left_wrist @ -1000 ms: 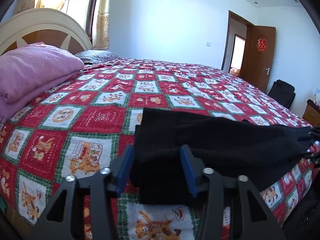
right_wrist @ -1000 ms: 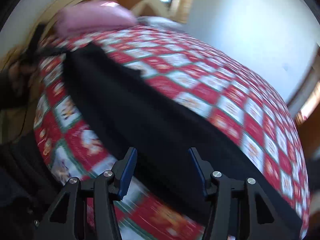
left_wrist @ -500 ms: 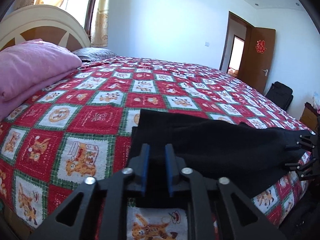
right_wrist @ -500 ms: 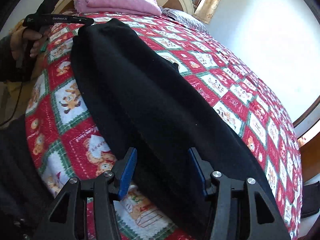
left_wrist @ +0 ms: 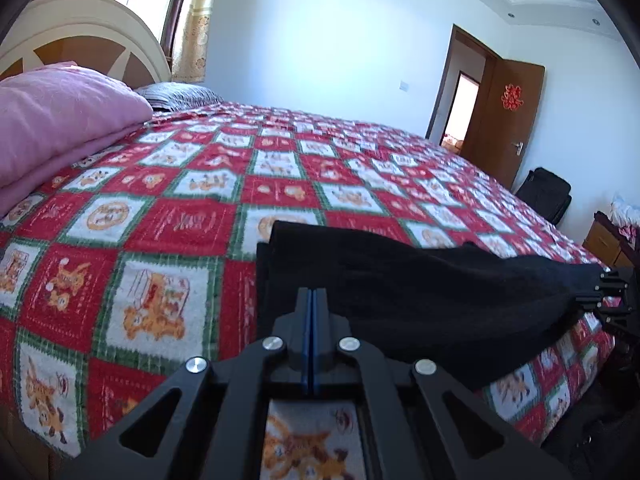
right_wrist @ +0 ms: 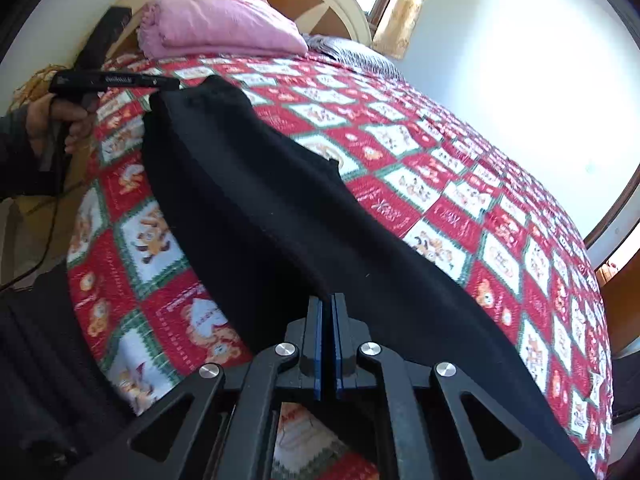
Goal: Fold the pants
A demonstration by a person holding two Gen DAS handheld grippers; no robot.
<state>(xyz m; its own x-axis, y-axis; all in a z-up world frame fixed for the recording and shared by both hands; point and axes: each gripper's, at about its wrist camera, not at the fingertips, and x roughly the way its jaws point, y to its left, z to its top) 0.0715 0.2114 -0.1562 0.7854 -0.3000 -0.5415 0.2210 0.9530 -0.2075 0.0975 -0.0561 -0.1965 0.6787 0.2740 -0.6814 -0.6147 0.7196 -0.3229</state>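
Black pants [right_wrist: 256, 208], soft knit, laid lengthwise along the near bed edge, one end pinched at each tool's tips, cloth stretched and slightly raised between them

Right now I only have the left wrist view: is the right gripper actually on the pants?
Observer: Yes. The right gripper has just closed, its pads pinching a fold of the black pants near the bed's edge.
Operator: How does the cloth lie between the two grippers?
Observer: As one long strip along the quilt, with a small corner poking out of its far edge midway.
Operator: And my left gripper from that side?
Observer: The left gripper, jaws just closed too, meets the pants' end toward the pink blanket; a hand holds its handle.
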